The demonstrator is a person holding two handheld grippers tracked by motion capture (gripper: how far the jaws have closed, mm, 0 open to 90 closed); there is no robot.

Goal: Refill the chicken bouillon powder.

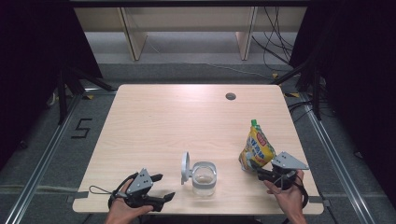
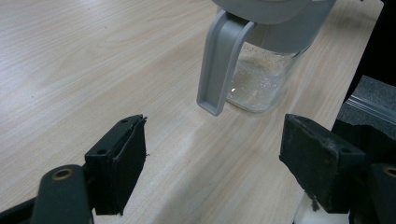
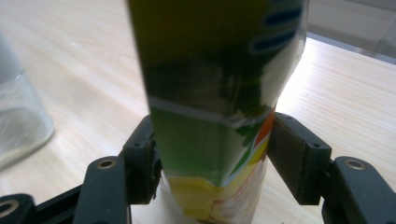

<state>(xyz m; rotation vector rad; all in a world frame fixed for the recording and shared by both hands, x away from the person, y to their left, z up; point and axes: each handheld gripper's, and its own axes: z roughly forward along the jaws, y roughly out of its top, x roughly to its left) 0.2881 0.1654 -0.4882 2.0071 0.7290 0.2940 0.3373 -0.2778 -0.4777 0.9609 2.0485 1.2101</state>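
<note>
Right gripper (image 1: 265, 174) has its jaws set around the lower body of the yellow pouch (image 1: 256, 147), both pads against its sides in the right gripper view, pinching it near the base. We see the pouch upright at the near right of the table (image 1: 154, 116), its green cap (image 1: 254, 123) at the top and leaning a little away from the hand. Left gripper (image 1: 162, 186) rests near the front edge, jaws spread wide with nothing between them, pointed toward the glass jar (image 1: 204, 178), whose grey lid (image 1: 185, 167) stands flipped open on its left side. Risks as we judge them: the grip sits low on a soft, top-heavy pouch, so it may fold or flop over when lifted; a harder squeeze could crush it and push contents toward the cap. The jar stands unheld just beside the pouch, so a swinging pouch could knock it or catch the raised lid.
</note>
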